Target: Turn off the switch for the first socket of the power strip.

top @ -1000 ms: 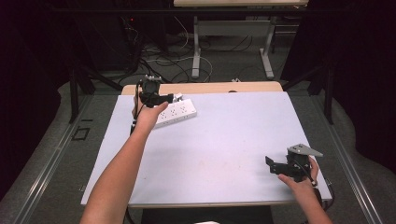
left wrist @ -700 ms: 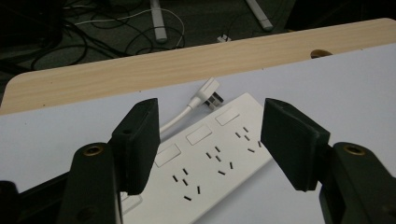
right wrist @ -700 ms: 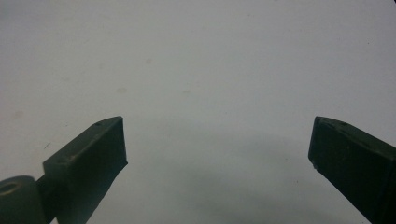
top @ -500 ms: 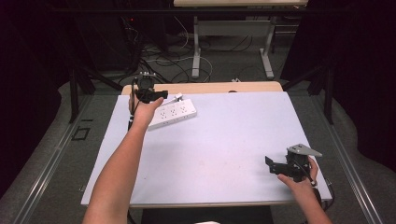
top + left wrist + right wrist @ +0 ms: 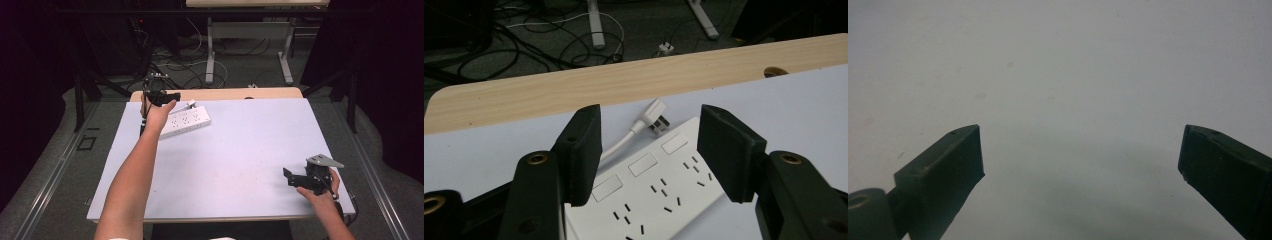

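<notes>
Two grippers were over the table (image 5: 235, 165), well apart from each other. Compared with a second earlier, the left gripper (image 5: 165, 97) had shifted a little toward the far left corner, and its jaws had just been closing, though they stood spread with a clear gap, pinching nothing. In the left gripper view the white power strip (image 5: 649, 192) lay below and between those jaws, not touched by the pads, with its white plug (image 5: 655, 117) and a short run of cord lying on the table just beyond its far end. The power strip (image 5: 184, 122) itself had kept its place, angled across the far left part of the table, just right of the left hand (image 5: 157, 115). The right gripper (image 5: 295, 179) rested at the near right corner exactly as it had a second before, held by the right hand (image 5: 320, 192); in the right gripper view its jaws were spread wide with nothing but bare surface between them.

A pale grey sheet covered most of the table, leaving a strip of light wood (image 5: 225, 94) showing along the far edge. Beyond it the room was dark, with grey floor (image 5: 240, 65), loose cables (image 5: 185, 62) strewn across it, and the metal legs of another table (image 5: 212, 50) farther back. Dark curtains hung at both sides.
</notes>
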Tool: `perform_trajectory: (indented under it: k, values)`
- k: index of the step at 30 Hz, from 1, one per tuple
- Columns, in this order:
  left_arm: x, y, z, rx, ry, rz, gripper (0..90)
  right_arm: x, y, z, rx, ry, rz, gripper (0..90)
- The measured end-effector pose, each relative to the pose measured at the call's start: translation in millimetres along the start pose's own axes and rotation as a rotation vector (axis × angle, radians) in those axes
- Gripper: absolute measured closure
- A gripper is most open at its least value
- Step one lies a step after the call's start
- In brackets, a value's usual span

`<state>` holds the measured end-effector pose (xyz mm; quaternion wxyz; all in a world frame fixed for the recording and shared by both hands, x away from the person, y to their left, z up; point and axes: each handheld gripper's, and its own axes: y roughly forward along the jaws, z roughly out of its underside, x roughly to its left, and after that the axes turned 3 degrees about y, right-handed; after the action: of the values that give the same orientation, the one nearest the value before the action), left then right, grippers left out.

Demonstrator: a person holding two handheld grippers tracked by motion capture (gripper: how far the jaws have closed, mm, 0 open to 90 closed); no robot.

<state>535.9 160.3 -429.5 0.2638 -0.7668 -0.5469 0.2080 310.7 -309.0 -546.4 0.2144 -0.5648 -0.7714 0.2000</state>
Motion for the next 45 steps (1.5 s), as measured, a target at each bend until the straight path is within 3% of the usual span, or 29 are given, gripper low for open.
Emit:
perform_trajectory:
  k: [18, 30, 34, 45]
  values:
    - [14.0, 15.4, 0.8, 0.017, -0.011, -0.031, 49.5, 1.7, 2.0, 0.2, 0.002, 0.002, -0.01, 3.6]
    - [29.0, 21.3, 2.9, 0.022, -0.052, -0.041, 59.8, 0.1, 1.6, 0.1, -0.002, 0.002, -0.009, 3.7]
    - [29.3, 25.3, 4.0, 0.019, -0.051, -0.043, 66.4, 0.1, 2.5, 0.4, -0.009, 0.003, 0.001, 3.7]
    - [23.4, 40.0, 7.4, 0.071, -0.035, -0.012, 76.4, -0.4, 1.1, 0.4, -0.001, 0.008, -0.006, 3.7]
